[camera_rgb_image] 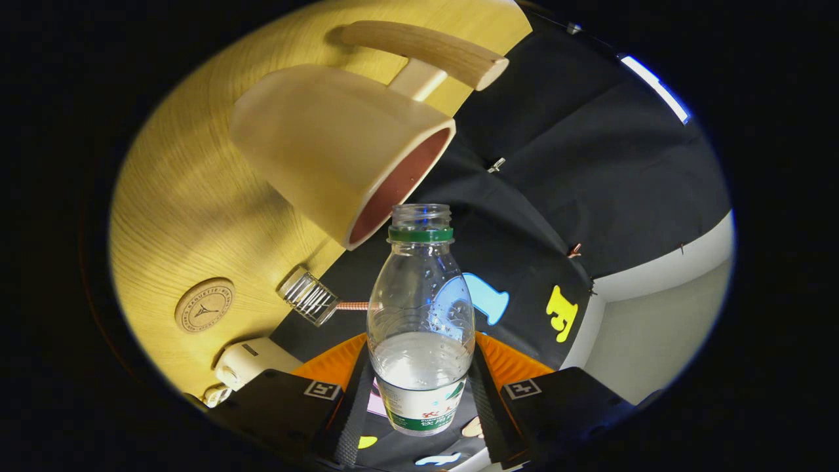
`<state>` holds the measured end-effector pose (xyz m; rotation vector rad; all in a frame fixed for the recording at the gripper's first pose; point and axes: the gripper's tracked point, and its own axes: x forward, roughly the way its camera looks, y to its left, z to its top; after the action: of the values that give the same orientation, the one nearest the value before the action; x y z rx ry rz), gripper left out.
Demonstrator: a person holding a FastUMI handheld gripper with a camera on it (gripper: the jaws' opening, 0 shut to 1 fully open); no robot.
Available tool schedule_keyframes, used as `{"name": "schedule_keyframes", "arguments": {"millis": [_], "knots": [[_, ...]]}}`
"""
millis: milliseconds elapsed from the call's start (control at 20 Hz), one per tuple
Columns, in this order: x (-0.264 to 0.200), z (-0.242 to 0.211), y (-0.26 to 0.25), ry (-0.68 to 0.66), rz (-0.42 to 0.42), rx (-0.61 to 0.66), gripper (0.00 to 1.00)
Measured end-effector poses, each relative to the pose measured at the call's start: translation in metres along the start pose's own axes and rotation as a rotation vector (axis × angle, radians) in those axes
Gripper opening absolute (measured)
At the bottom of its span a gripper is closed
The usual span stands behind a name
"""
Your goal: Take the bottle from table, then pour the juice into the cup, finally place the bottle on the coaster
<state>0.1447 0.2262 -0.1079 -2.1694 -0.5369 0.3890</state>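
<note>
the wooden table appears tipped sideways, since the whole view is tilted. on it stands a cream cup with a reddish inside and a wooden handle, its mouth just beside the bottle's open neck. the clear bottle, cap off, green ring at the neck, partly filled with cloudy liquid, sits between the fingers; the gripper is closed onto its lower body, both fingers pressing its sides. the round wooden coaster lies on the table, well apart from the cup. a small ribbed glass stands nearby.
</note>
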Motion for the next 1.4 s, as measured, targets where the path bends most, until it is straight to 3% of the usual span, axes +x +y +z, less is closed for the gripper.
{"name": "schedule_keyframes", "arguments": {"millis": [400, 850, 1100, 1250, 1400], "knots": [[-0.015, -0.002, 0.018, 0.038, 0.059, 0.287, 0.75], [-0.052, -0.024, 0.027, 0.141, 0.144, 1.069, 0.75], [-0.059, -0.052, 0.013, 0.184, 0.095, 1.475, 0.75], [-0.059, -0.054, 0.012, 0.178, 0.108, 1.735, 0.75], [-0.061, -0.068, 0.010, 0.169, 0.084, 1.890, 0.75]]}}
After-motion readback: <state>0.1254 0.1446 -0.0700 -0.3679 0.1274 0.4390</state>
